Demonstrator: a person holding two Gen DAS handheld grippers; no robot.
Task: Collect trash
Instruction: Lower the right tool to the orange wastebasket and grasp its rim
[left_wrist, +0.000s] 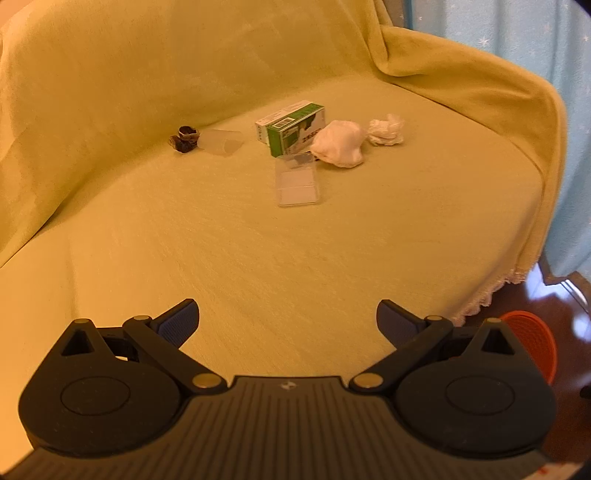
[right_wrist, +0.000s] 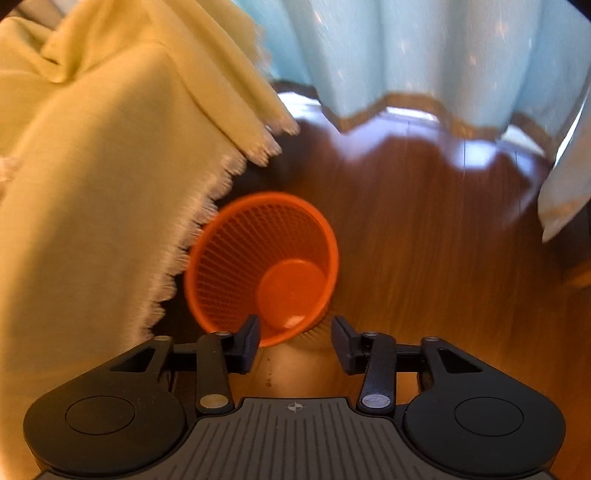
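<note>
Left wrist view: both claws (left_wrist: 287, 320) (right_wrist: 295, 341) apart, empty; two tissue wads (left_wrist: 387, 129), one basket (right_wrist: 258, 266).

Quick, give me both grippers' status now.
Left gripper: open, holding nothing, above the sofa.
Right gripper: open, holding nothing, over the orange basket.

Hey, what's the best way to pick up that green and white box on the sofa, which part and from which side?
Probably grip the green and white box across its two long side faces, near mid-length. It lies flat on the sofa cover with its top exposed, so come down from above with the open left tongs. A white cloth wad crowds its right end.
</note>
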